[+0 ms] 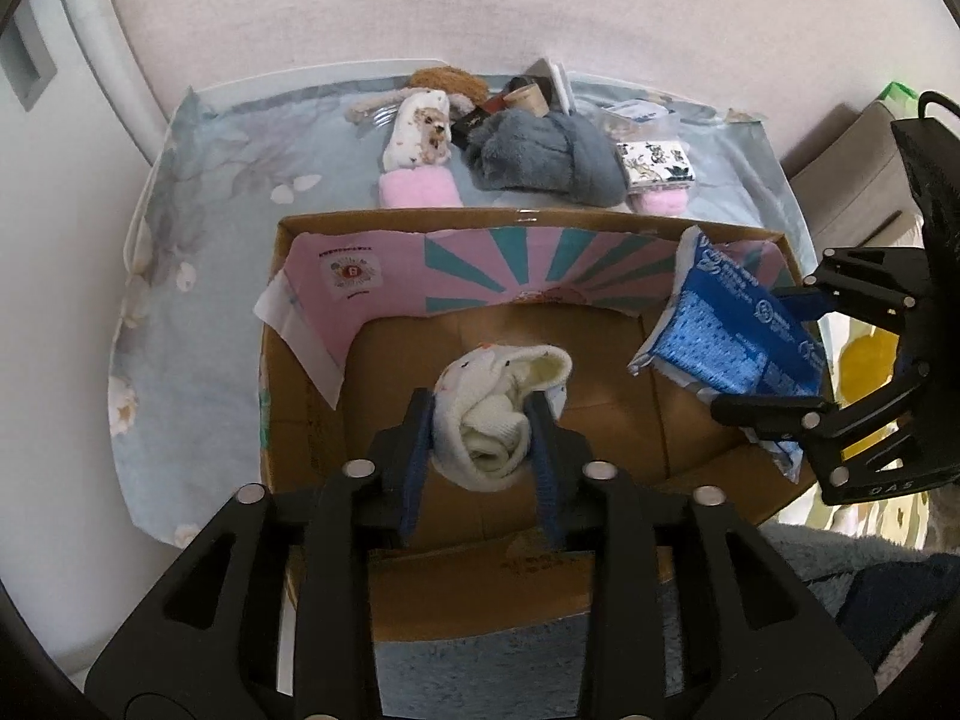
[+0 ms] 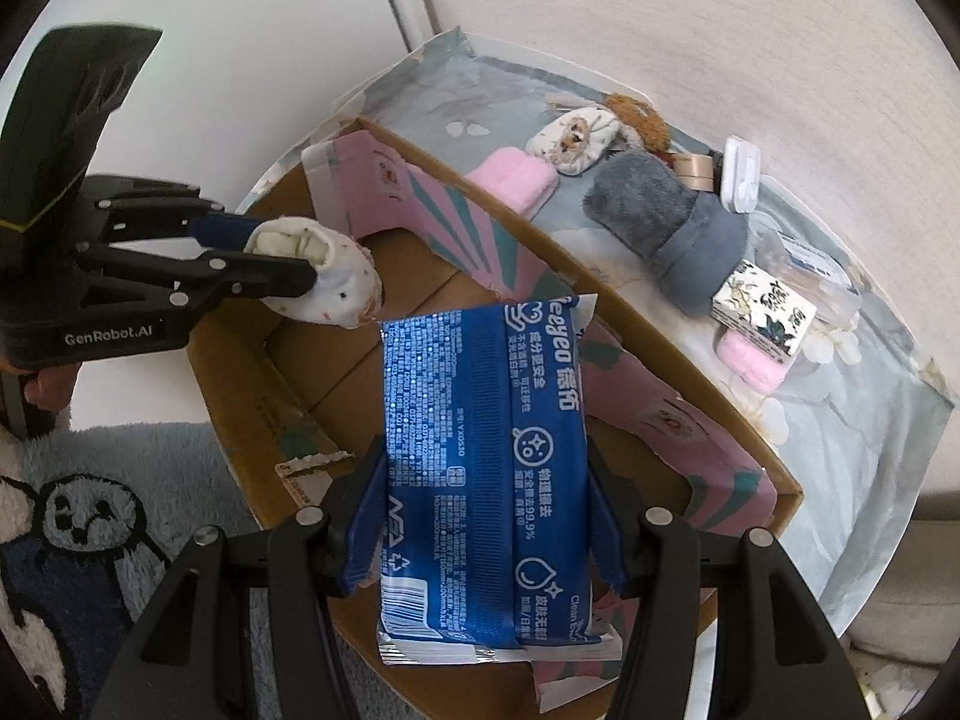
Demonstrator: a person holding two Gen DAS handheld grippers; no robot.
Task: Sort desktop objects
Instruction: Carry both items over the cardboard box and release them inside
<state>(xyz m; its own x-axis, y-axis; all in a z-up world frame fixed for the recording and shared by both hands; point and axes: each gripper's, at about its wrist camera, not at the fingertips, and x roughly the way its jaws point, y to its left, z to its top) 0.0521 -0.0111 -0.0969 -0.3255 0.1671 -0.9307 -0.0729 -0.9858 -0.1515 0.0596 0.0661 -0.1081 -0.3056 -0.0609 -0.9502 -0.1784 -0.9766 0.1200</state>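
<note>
The white rolled sock (image 1: 501,414) sits between the two fingers of the left gripper (image 1: 480,420), over the open cardboard box (image 1: 312,420). The blue pads (image 1: 420,438) stand at both sides of the sock, but whether they really press it or only lie against it, I cannot tell. Beside it, over the right part of the same box, the right gripper (image 2: 486,504) holds a blue pack of wet wipes (image 2: 480,450); its fingers are closed on the two long sides of the pack, which hangs partly inside the box. A pink printed flap (image 1: 480,270) stands along the far wall of the box.

The box rests on a table covered with a pale flowered cloth (image 1: 198,210). Behind the box, on this cloth, lie more things in a row: a white sock with a bear picture (image 1: 420,132) on a pink fluffy sock (image 1: 420,189), a grey fluffy bundle (image 1: 540,156), a small patterned box (image 1: 654,165) and another pink piece (image 1: 660,201). In front of the box is a blue fluffy rug (image 2: 90,510).
</note>
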